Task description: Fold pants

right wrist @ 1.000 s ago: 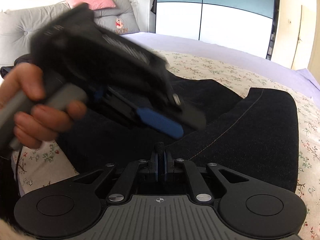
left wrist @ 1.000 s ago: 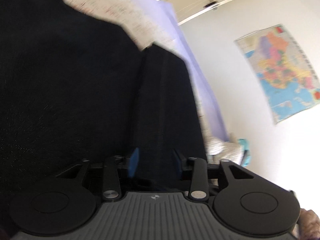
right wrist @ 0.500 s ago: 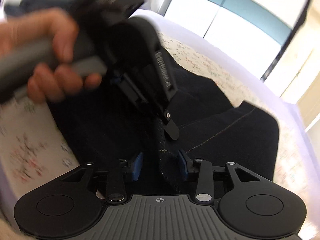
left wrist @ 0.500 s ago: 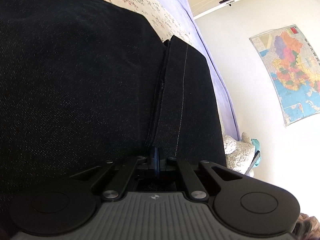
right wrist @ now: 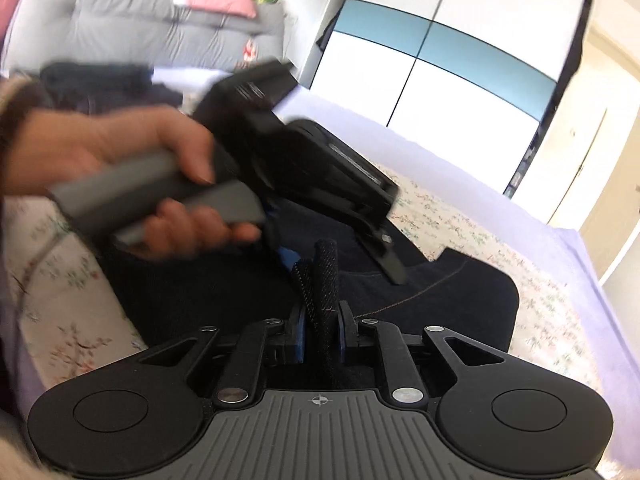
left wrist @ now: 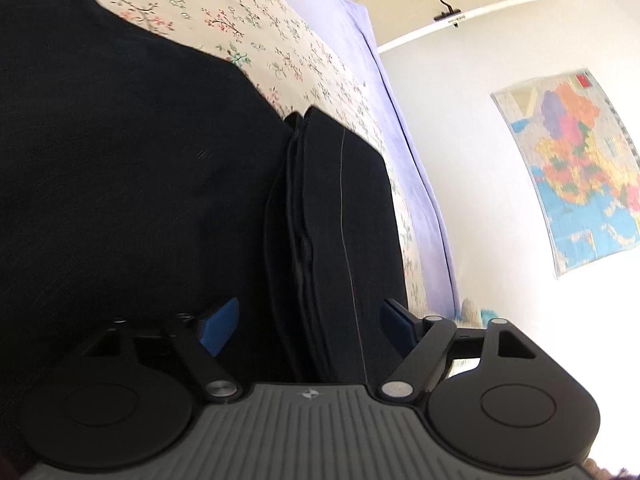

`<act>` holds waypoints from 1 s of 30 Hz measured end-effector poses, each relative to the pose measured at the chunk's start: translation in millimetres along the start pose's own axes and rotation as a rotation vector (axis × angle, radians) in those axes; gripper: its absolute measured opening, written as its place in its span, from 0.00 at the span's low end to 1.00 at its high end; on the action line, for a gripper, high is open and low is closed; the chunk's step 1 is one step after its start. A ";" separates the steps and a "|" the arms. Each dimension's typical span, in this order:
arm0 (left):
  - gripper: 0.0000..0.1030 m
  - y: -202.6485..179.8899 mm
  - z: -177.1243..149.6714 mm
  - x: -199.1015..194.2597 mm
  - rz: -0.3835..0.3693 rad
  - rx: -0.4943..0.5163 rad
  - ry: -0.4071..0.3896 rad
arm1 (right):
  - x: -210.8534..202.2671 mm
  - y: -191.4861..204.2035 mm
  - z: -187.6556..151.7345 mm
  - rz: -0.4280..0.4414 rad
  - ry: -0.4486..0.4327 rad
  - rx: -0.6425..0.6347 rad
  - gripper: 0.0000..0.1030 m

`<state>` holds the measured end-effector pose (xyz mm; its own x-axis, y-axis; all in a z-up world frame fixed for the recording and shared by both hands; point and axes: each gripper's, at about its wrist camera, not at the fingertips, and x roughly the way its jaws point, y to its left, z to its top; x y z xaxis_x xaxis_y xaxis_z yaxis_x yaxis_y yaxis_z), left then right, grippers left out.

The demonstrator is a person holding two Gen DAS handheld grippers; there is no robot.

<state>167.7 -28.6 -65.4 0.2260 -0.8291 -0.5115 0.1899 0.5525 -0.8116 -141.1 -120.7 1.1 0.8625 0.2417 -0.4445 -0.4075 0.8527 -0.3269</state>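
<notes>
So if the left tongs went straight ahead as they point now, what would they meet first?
Most likely the dark pants: their stacked folded edge runs between the opening blue pads of the left tongs, untouched. Depth is unclear; the floral bedspread lies beyond.

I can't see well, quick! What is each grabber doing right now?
Left gripper: opening wide, pants fold between the pads, not pinched.
Right gripper: closing on bunched pants.

We see our left hand-held gripper (left wrist: 310, 326) with its jaws opening wide, blue pads clear of the folded edge of the dark pants (left wrist: 120, 184) between them, on the floral bed (left wrist: 256, 28); a map (left wrist: 576, 168) hangs on the wall.
</notes>
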 end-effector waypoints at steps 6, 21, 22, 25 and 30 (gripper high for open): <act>0.61 1.5 12.9 18.1 -0.050 -0.111 -0.030 | 2.6 -16.8 0.5 0.020 -0.017 0.051 0.14; 0.60 -18.9 2.7 -132.3 0.285 0.240 -0.255 | 20.6 8.4 40.6 0.289 -0.164 0.270 0.14; 0.60 -11.8 -0.7 -144.9 0.287 0.226 -0.268 | 22.6 11.9 43.5 0.311 -0.167 0.286 0.14; 0.60 13.0 5.6 -175.2 0.279 0.129 -0.290 | 36.0 29.6 52.8 0.349 -0.169 0.306 0.14; 0.60 29.6 4.1 -207.1 0.306 0.148 -0.329 | 54.9 62.0 68.0 0.368 -0.155 0.306 0.14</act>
<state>130.4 159.9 17.6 0.5791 -0.5683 -0.5845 0.1962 0.7930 -0.5767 -98.6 -23.1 13.2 0.7221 0.5980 -0.3479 -0.6062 0.7892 0.0982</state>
